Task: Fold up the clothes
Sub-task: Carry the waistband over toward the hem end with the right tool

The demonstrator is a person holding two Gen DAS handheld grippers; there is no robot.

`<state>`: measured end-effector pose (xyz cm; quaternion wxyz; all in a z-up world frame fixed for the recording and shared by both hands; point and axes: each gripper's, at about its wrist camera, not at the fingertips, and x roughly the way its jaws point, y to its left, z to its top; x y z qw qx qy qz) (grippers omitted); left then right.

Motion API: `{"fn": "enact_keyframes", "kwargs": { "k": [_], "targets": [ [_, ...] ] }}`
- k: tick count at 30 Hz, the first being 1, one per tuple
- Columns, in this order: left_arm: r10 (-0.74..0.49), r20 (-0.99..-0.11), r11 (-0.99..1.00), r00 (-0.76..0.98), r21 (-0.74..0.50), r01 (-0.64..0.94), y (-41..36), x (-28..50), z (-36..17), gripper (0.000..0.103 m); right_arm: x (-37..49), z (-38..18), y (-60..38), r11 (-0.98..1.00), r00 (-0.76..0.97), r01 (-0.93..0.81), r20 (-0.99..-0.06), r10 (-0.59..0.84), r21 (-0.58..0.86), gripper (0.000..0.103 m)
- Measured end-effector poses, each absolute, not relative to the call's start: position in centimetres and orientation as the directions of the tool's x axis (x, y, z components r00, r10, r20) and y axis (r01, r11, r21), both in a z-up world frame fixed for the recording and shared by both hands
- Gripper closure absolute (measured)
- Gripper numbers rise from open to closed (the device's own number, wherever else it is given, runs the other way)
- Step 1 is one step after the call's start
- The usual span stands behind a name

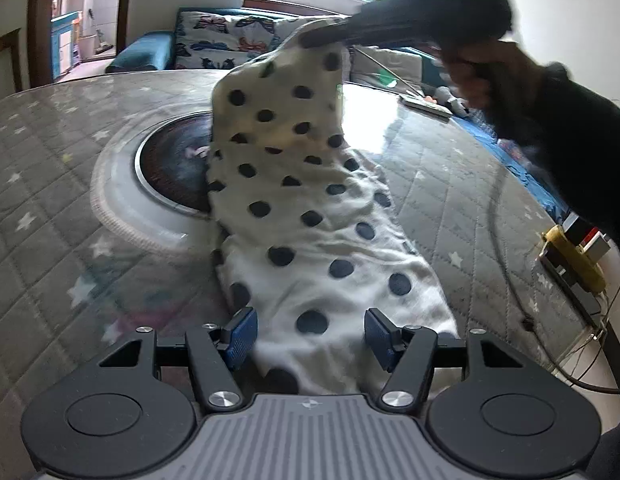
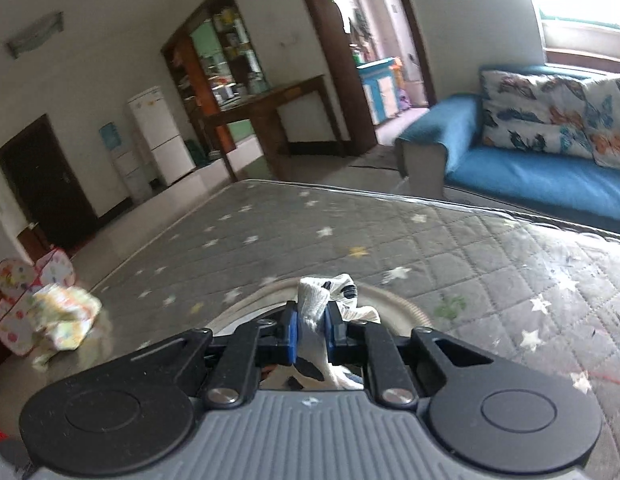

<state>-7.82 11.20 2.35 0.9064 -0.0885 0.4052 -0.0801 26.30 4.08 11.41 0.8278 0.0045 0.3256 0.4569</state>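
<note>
On the grey quilted star-print table cover, a white garment with dark polka dots lies in a long strip running away from the left gripper. Left gripper: blue pads spread wide, one on either side of the near end of the cloth, jaws released and not pinching; whether the pads brush the fabric cannot be told. Far end of the garment is lifted off the table into a peak, pinched by the right gripper, which shows blurred and dark from the left wrist view with the person's hand behind it. Right wrist view: right gripper clenched on a bunch of the white dotted cloth, blue pads pressed close against it, a tuft sticking out past the fingertips. Beneath the raised cloth, a round dark disc with a pale ring sits in the table centre, partly hidden by the garment. Yellow and red device with cables at the table's right edge. Crumpled yellow-print cloth near the table's left edge. Blue sofa with butterfly-print cushions beyond the table.
</note>
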Motion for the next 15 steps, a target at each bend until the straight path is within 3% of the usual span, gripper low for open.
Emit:
{"fn": "enact_keyframes", "kwargs": {
  "k": [15],
  "targets": [
    [-0.196,-0.730,0.972,0.654,-0.232,0.033,12.5,-10.1,1.5,0.039,12.0,12.1,2.8,0.444,0.241,-0.853,-0.548,0.801,0.274,0.091]
  ]
}}
